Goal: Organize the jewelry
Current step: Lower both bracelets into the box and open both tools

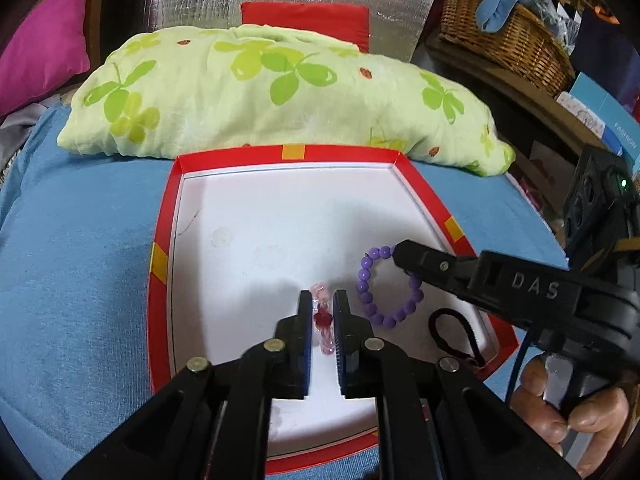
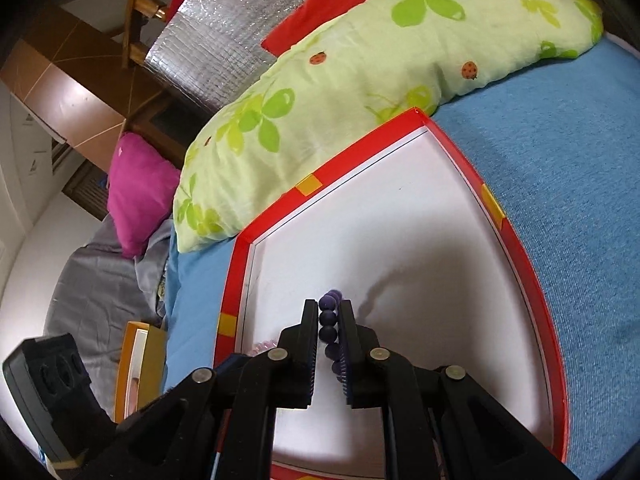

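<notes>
A bed under a blue sheet (image 1: 80, 280) carries everything. Across its far edge lies a pale green pillow (image 1: 260, 92) printed with clover leaves. Just in front of the pillow, touching it, sits a shallow red-rimmed box lid (image 1: 160, 308) with a white floor.

Inside the lid, toward its right edge, the right hand-held gripper (image 2: 329, 328) is nearly closed on a purple bead bracelet (image 1: 370, 300), its pads pressing a run of beads while the rest of the loop rests on the white floor. Near the lid's near edge, the left hand-held gripper (image 1: 322, 320) is closed almost fully on a pink and red beaded piece (image 1: 323, 320); it looks like a small bracelet, though it is mostly hidden between the pads. A small black loop (image 1: 452, 332) lies by the lid's near right corner.
</notes>
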